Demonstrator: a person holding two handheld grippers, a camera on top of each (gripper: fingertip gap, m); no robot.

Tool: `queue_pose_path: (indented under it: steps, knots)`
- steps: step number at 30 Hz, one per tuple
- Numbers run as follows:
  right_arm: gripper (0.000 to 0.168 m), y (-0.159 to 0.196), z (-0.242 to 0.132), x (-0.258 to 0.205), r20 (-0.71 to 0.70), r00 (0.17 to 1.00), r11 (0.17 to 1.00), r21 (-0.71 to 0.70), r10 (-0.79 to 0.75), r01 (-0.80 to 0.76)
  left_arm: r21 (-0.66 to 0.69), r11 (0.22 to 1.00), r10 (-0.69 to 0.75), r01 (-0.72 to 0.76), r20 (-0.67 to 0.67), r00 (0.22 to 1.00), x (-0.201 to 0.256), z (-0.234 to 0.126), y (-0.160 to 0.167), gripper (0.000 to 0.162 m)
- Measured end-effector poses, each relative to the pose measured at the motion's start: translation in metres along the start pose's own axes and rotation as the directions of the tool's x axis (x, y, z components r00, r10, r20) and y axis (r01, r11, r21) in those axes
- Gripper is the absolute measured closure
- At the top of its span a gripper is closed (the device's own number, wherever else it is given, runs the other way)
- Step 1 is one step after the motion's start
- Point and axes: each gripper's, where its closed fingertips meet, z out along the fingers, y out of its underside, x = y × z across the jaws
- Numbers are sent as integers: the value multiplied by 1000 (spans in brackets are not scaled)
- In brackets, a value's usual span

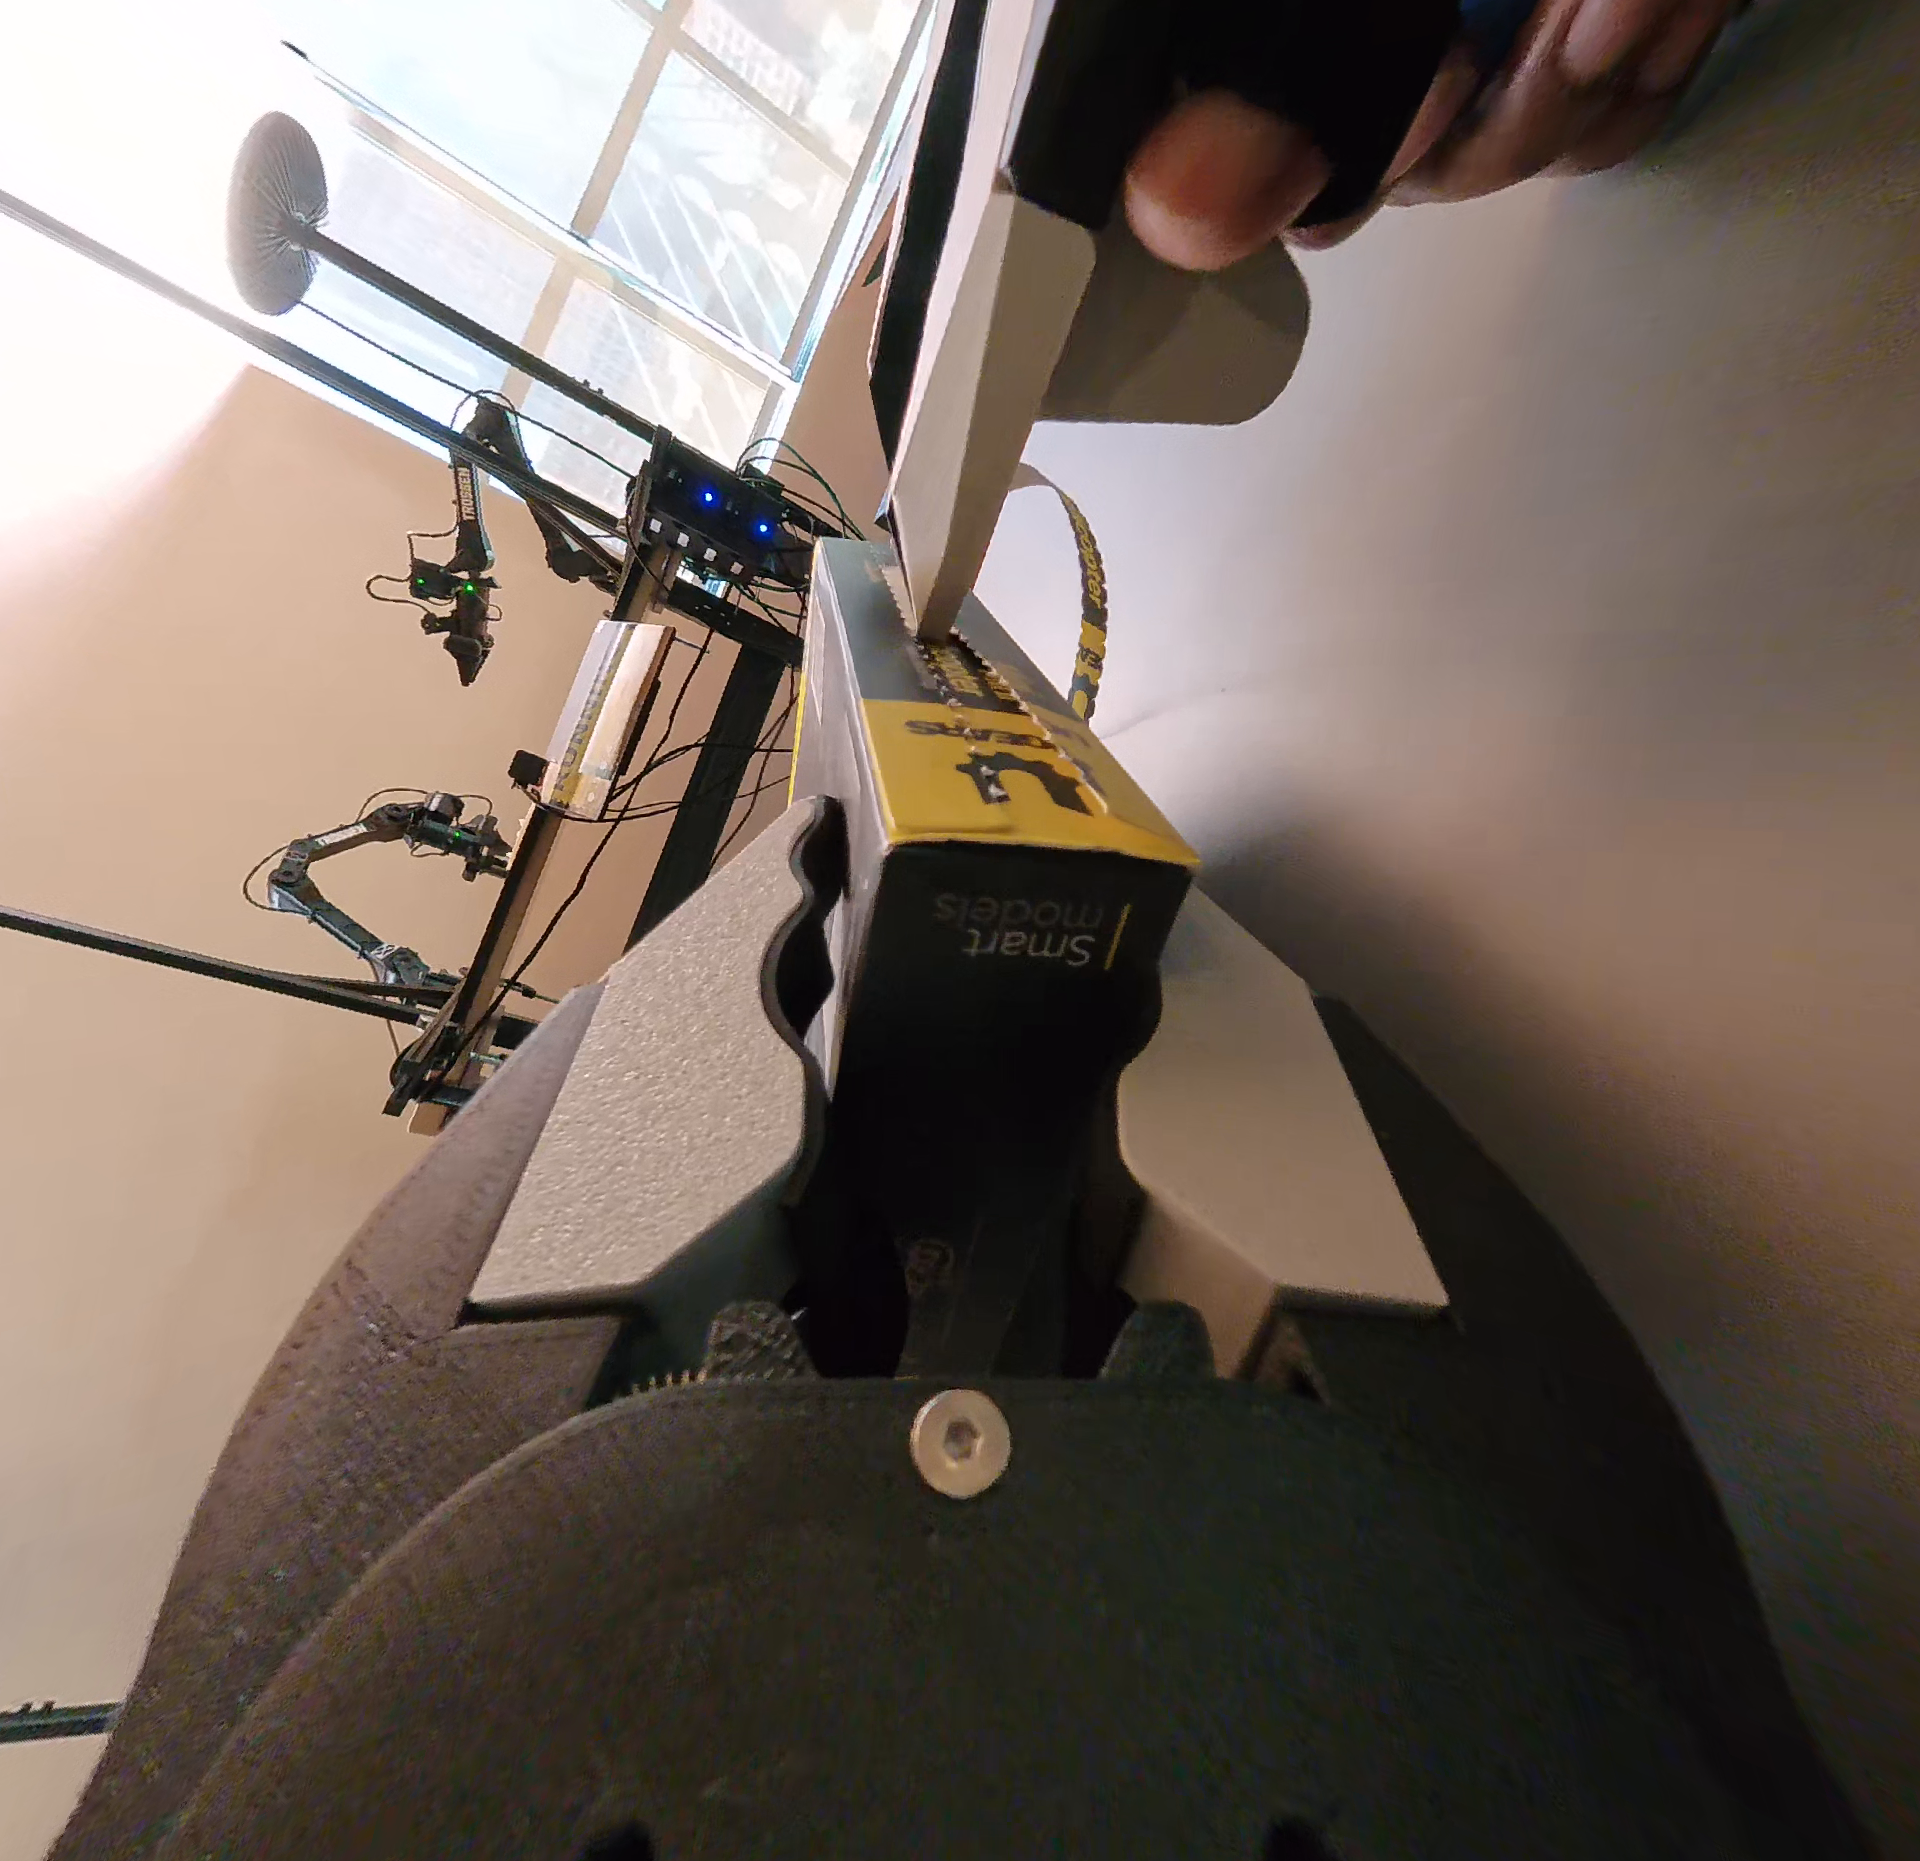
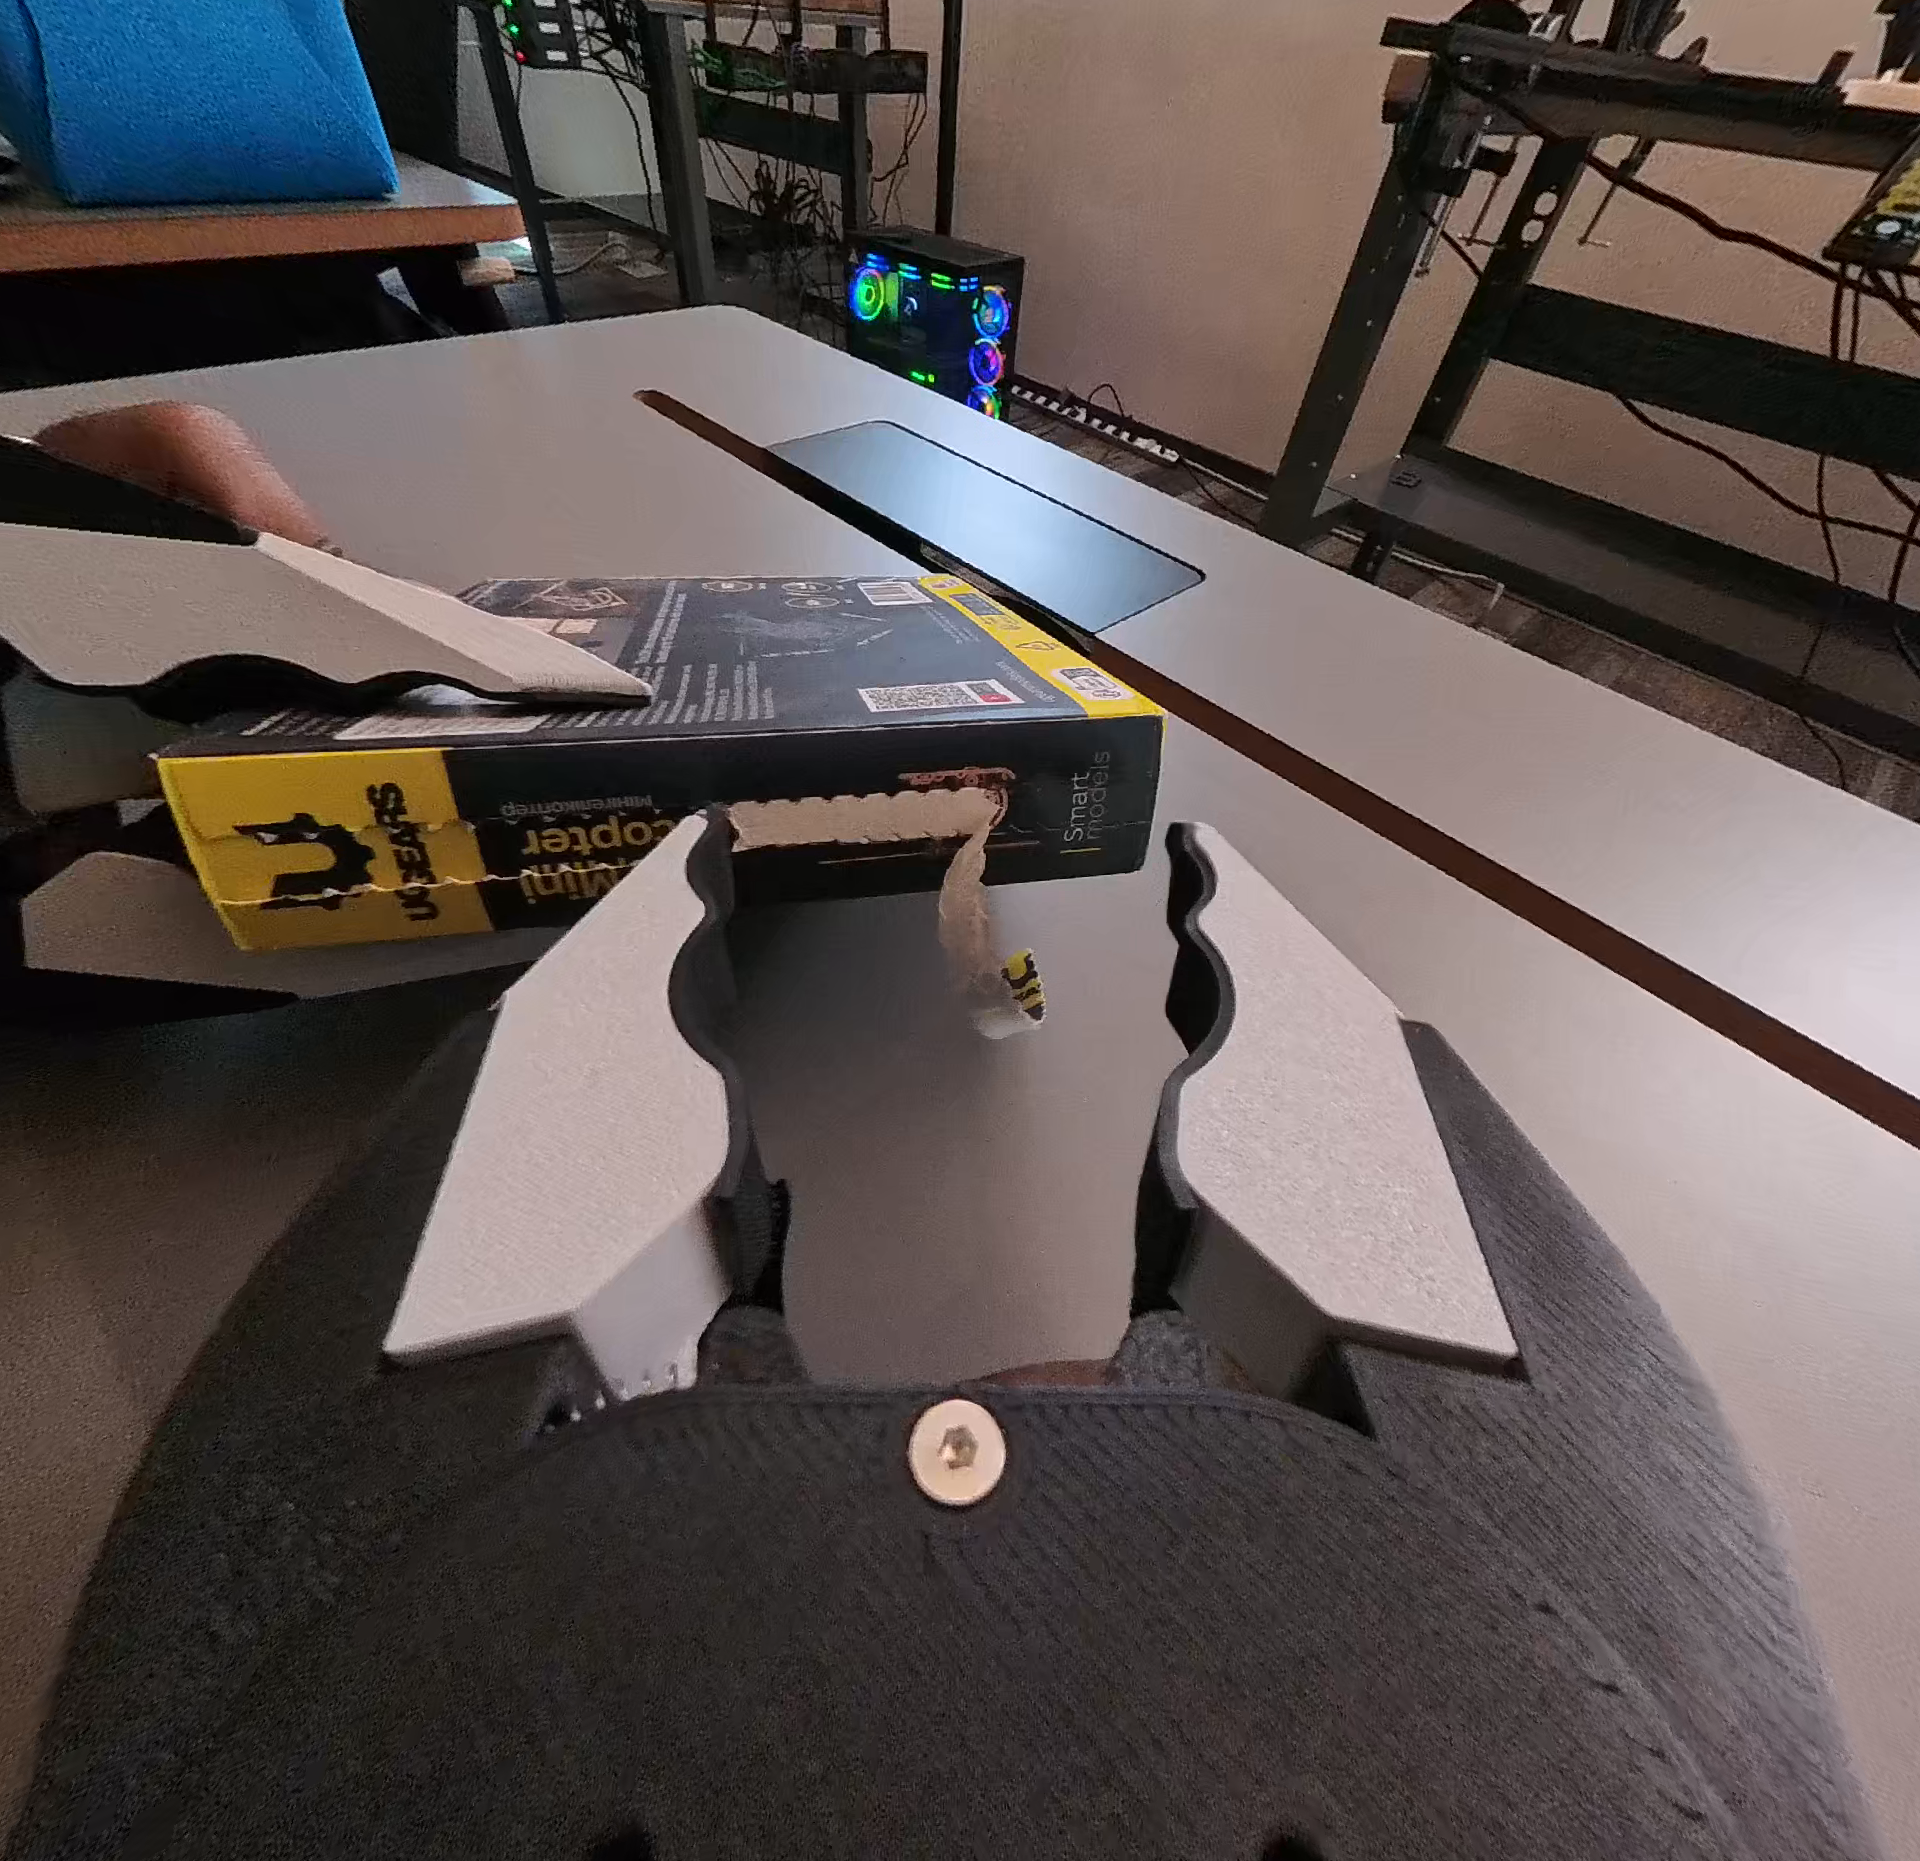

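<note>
My left gripper [image 1: 997, 928] is shut on one end of a flat black and yellow cardboard box [image 1: 935, 772], holding it just above the grey table [image 2: 1455, 772]. In the right wrist view the box [image 2: 727, 731] lies flat, with the left gripper's upper finger [image 2: 416, 637] on top of it. A tear strip [image 2: 987, 949] on the box's side is partly torn off and hangs down loose, curled, between my right gripper's fingers. My right gripper [image 2: 945, 855] is open, its left fingertip at the torn slot. In the left wrist view one of its fingers [image 1: 956, 440] touches the box edge, held by a person's hand [image 1: 1351, 128].
A dark seam [image 2: 1351, 803] runs across the table beside a black inset panel [image 2: 987, 523]. Beyond the far edge stand a lit computer case [image 2: 935, 315], a blue felt object [image 2: 187, 66] on a side desk, and black frames with small robot arms [image 1: 457, 564].
</note>
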Motion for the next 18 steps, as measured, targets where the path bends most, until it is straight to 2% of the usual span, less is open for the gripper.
queue_pose_path:
  steps: [6,11,12,13,14,16,18]
  knots:
    - [73,-3,-1,8,-70,997,1000,0,-26,26,3,1000,-10,10,0,1000,-2,1,-2,114]
    - [75,-8,-1,11,-158,985,997,8,-71,73,-13,1000,-13,13,13,1000,-5,2,1,115]
    - [83,-8,-1,14,-187,980,997,5,-75,78,-2,1000,-8,8,5,1000,-4,1,-1,115]
    - [119,-1,-4,34,-319,940,993,-50,-120,110,15,1000,-2,2,-7,1000,-1,-1,-5,114]
    - [126,2,-5,41,-355,918,985,-75,-174,157,20,1000,5,-5,-9,1000,2,-2,-8,114]
    - [111,-1,-10,48,-356,931,997,-27,-82,77,20,1000,-20,20,7,1000,0,-3,-8,113]
    - [106,-7,-13,48,-341,939,999,17,-40,49,34,997,-72,72,25,997,-9,-4,-8,114]
